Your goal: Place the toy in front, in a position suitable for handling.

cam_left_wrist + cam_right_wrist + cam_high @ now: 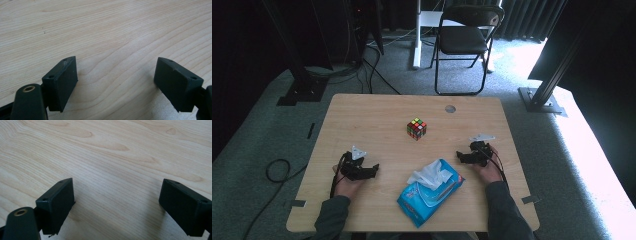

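While both grippers rest low near the front edge of the table [362, 107], nothing is held in either: the left gripper [373, 170] is seen with its jaws standing wide apart over bare wood in the left gripper view [115, 75], and the right gripper [459, 156] likewise, with only grain between its jaws in the right gripper view [116, 197]. Between the two hands, close to the front edge and a little right of its middle, a blue pack of wet wipes [430, 192] is laid, its long axis running on a slant from the near left to the far right, with a white wipe [428, 173] pulled up at its far end. That far end is judged to lie nearer the right gripper, whose jaws point toward it across the table. Farther off, near the table's centre, a colour cube [416, 128] is set, well apart from both grippers and roughly midway between them.
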`<state>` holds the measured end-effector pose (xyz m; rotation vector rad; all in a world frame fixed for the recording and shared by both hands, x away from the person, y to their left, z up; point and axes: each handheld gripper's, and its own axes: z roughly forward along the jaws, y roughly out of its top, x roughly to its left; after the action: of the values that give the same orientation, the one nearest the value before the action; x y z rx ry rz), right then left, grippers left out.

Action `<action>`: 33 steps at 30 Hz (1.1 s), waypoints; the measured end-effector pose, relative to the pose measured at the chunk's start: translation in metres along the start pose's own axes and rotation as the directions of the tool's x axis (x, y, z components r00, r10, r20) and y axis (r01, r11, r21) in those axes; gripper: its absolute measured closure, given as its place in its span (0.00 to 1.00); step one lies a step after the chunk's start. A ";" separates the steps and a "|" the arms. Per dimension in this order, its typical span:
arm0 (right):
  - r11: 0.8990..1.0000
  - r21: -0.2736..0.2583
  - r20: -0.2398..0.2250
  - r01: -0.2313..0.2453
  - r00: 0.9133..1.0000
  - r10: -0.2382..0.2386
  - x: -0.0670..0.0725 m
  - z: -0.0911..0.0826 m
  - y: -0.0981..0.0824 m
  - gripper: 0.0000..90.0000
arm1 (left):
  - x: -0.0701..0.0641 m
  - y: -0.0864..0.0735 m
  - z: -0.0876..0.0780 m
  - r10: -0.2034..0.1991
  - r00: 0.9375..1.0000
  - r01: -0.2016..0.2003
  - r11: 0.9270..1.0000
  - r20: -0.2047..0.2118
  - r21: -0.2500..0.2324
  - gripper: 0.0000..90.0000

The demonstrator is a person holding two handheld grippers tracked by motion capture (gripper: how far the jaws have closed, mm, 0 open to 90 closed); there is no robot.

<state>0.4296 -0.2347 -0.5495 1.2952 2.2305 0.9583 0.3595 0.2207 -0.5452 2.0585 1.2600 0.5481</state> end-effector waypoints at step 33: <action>1.000 -0.002 -0.010 0.012 1.000 -0.012 0.004 -0.005 -0.005 0.15 | -0.007 0.014 -0.005 -0.051 0.998 0.052 0.999 0.025 -0.012 0.37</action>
<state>0.4213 -0.2345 -0.5495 1.2777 2.2419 0.9647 0.3615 0.2118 -0.5315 2.0104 1.2881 0.5040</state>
